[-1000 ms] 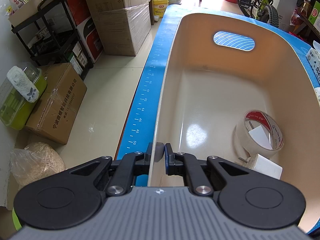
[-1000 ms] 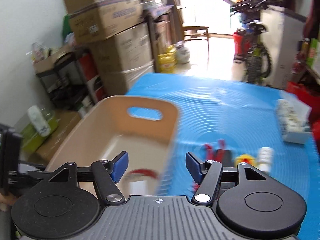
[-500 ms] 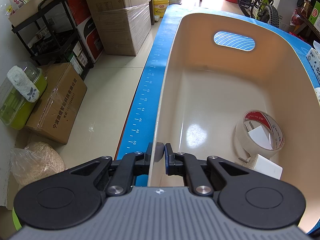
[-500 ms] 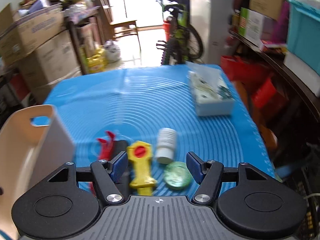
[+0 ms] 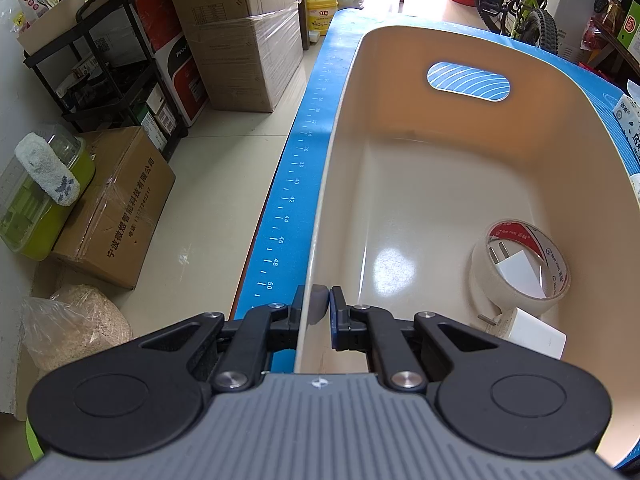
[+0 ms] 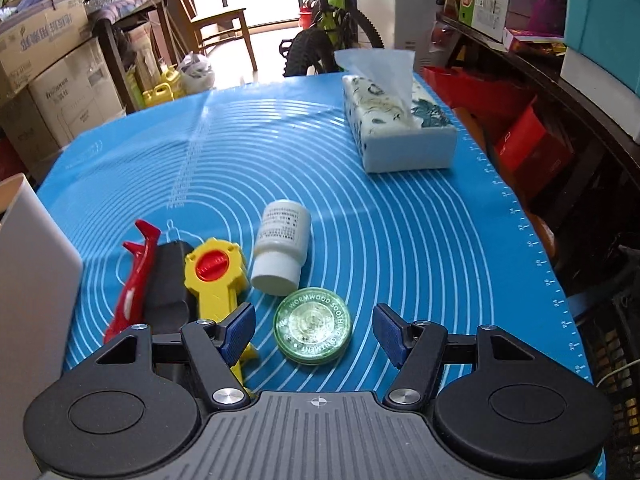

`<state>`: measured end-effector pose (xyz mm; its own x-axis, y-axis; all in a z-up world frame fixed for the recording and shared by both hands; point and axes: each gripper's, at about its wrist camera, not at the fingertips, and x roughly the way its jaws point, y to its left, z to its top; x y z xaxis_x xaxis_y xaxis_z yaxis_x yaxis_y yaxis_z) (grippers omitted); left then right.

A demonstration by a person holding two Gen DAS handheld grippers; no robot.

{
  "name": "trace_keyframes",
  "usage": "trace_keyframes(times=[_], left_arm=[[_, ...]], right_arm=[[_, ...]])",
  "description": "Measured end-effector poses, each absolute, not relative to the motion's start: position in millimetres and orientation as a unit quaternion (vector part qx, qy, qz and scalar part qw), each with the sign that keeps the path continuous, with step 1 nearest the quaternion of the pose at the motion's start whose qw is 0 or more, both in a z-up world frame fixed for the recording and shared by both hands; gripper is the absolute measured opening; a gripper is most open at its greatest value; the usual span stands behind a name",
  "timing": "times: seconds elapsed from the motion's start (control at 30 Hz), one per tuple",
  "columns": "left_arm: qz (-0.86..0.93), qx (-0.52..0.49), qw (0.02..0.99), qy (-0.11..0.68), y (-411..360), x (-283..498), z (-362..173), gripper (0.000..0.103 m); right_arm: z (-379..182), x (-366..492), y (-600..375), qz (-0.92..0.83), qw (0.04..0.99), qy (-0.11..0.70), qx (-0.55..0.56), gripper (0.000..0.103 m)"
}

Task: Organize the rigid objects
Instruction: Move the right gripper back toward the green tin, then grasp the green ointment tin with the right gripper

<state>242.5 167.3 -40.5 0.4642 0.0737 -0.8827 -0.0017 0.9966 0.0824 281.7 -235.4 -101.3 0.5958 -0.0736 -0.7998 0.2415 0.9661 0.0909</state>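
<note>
My left gripper (image 5: pixel 318 306) is shut on the near left rim of a beige plastic bin (image 5: pixel 532 92). Inside the bin lie a roll of clear tape (image 5: pixel 520 264) and two white plug adapters (image 5: pixel 538 334), one within the roll. My right gripper (image 6: pixel 314 330) hangs open over the blue mat (image 6: pixel 400 240), with a round green ointment tin (image 6: pixel 312 326) lying between its fingers, untouched. Just beyond lie a white pill bottle (image 6: pixel 282 252) on its side, a yellow tool with a red dial (image 6: pixel 214 276), a black piece (image 6: pixel 168 284) and a red piece (image 6: pixel 134 280). The bin's wall (image 6: pixel 28 280) shows at the left.
A tissue box (image 6: pixel 396 120) sits at the far right of the mat. Past the mat's left edge is tiled floor with cardboard boxes (image 5: pixel 116 216), a black rack (image 5: pixel 100 72) and a green container (image 5: pixel 40 196). A bicycle (image 6: pixel 332 28) and shelves stand beyond.
The right gripper swung from the bin across to the right and sank toward the loose objects, so the green tin now lies between its open fingers. The left gripper stayed put on the bin rim.
</note>
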Motion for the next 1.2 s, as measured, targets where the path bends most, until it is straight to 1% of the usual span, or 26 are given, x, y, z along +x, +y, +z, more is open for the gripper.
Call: trace_keyframes(times=[0.63, 0.7, 0.77, 0.83, 1.03, 1.2], left_arm=[[0.025, 0.039, 0.854, 0.517, 169, 242, -39, 0.013], [0.025, 0.039, 0.854, 0.517, 170, 243, -39, 0.013], [0.025, 0.039, 0.854, 0.517, 170, 243, -39, 0.013], [0.025, 0.039, 0.854, 0.517, 170, 243, -39, 0.013], [0.025, 0.039, 0.854, 0.517, 170, 243, -39, 0.013], [0.025, 0.039, 0.854, 0.517, 169, 242, -39, 0.013]], right_arm=[[-125, 295, -231, -0.105, 0.887, 0.446, 0.059, 0.072], [-125, 295, -230, -0.104, 0.887, 0.446, 0.054, 0.071], [-124, 293, -229, -0.099, 0.889, 0.444, 0.052, 0.065], [-122, 292, -227, -0.092, 0.890, 0.443, 0.050, 0.055], [-120, 289, -220, -0.095, 0.891, 0.442, 0.026, 0.054], [-106, 284, -227, -0.115, 0.895, 0.429, 0.044, 0.054]])
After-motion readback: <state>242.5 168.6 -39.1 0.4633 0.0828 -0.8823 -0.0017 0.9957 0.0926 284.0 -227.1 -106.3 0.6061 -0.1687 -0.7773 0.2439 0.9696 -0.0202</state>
